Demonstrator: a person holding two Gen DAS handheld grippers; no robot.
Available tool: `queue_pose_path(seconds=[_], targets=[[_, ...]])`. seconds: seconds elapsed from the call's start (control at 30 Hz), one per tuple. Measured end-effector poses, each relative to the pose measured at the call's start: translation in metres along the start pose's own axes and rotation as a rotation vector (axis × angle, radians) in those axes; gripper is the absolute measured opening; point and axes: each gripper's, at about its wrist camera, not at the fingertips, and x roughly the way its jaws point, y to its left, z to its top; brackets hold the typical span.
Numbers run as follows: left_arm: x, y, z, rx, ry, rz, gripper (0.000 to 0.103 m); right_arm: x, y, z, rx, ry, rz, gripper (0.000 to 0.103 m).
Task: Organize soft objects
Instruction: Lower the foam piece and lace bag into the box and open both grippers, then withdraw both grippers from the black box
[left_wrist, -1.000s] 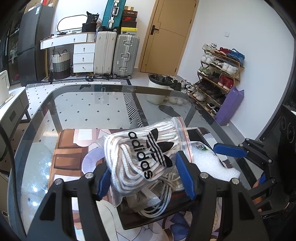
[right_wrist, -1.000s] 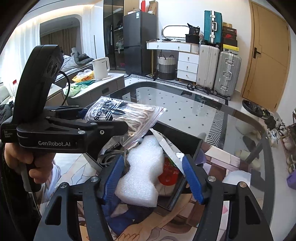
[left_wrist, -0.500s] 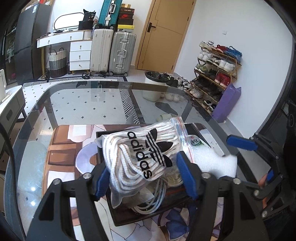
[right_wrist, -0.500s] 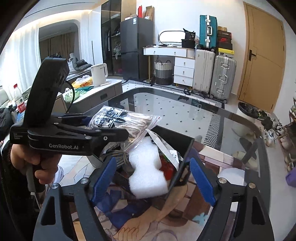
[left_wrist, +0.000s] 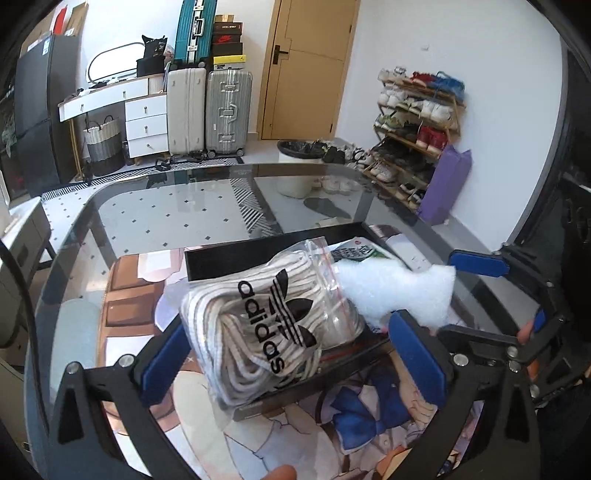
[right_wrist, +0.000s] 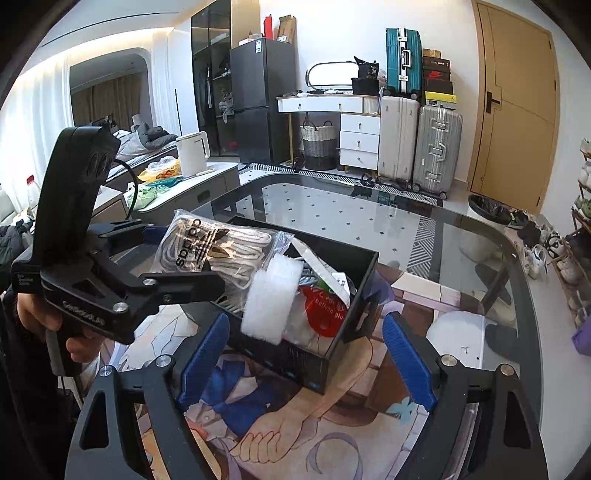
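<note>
Foam block (right_wrist: 271, 301) stands upright in the black box (right_wrist: 364, 291), straight ahead of the right gripper (right_wrist: 308, 362), whose jaws are spread with nothing between them. The left gripper (left_wrist: 291, 352), nearer the Adidas bag of laces (left_wrist: 264, 328), straddles it over the box's near corner; I cannot tell whether it pinches the bag.

I'm pulling my right gripper (right_wrist: 303, 358) back off the white foam piece (right_wrist: 271, 299), its fingers now spread around nothing, while my left gripper (left_wrist: 291, 354) is spreading wider around the adidas lace bag (left_wrist: 266, 328).
</note>
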Motion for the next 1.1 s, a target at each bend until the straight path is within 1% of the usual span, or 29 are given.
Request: queue_pose_path(seconds=[0.1,0.17,0.23,0.3,0.37,0.5,0.63,0.73,0.93,1.1], targets=[[-0.006,-0.002,-0.001,0.007,-0.017,0.002,0.103,-0.004,0.001,-0.004,0.013,-0.010,0.007,0.088],[-0.010,-0.005,-0.003,0.017,-0.037,0.008,0.103,-0.004,-0.001,-0.007,0.026,-0.017,0.007,0.093],[-0.015,-0.007,-0.006,0.036,-0.057,0.031,0.103,-0.005,-0.002,-0.009,0.034,-0.025,0.008,0.097],[-0.020,-0.009,-0.011,0.049,-0.073,0.053,0.103,-0.005,-0.002,-0.011,0.043,-0.031,0.012,0.098],[-0.023,-0.010,-0.015,0.051,-0.082,0.058,0.103,-0.005,-0.002,-0.014,0.052,-0.049,0.016,0.101],[-0.031,-0.010,-0.027,0.049,-0.114,0.070,0.103,-0.004,-0.004,-0.018,0.073,-0.070,0.018,0.102],[-0.033,-0.007,-0.038,0.031,-0.125,0.069,0.103,-0.005,-0.002,-0.019,0.081,-0.088,0.013,0.102],[-0.035,-0.002,-0.046,0.009,-0.159,0.095,0.103,-0.008,0.004,-0.019,0.068,-0.113,0.013,0.102],[-0.036,0.011,-0.049,-0.032,-0.206,0.142,0.103,-0.013,0.016,-0.018,0.042,-0.167,0.011,0.102],[-0.035,0.020,-0.052,-0.058,-0.239,0.169,0.103,-0.016,0.017,-0.019,0.042,-0.196,0.021,0.102]])
